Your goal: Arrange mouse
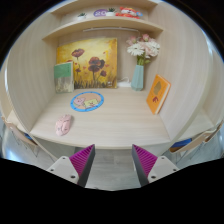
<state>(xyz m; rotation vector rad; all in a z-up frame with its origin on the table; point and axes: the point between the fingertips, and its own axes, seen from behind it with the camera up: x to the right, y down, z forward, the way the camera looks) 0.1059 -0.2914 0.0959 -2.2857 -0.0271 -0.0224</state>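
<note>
Our tongs [113, 163] hang spread and empty; approaching the pink mouse [64, 125] carelessly could nudge it off the surface [120, 125].

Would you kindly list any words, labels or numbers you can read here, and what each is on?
No text is legible.
Orange card: markings too small to read.
Flower painting: no readable writing.
Round blue mat: pattern only, too blurred.
Pink mouse: no visible label.
The tongs stand open and bear none.

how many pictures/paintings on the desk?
3. A large flower painting at the back, a small one leaning left of it, an orange one at right below the vase. Gripper is open; none hidden that I can see.
</note>
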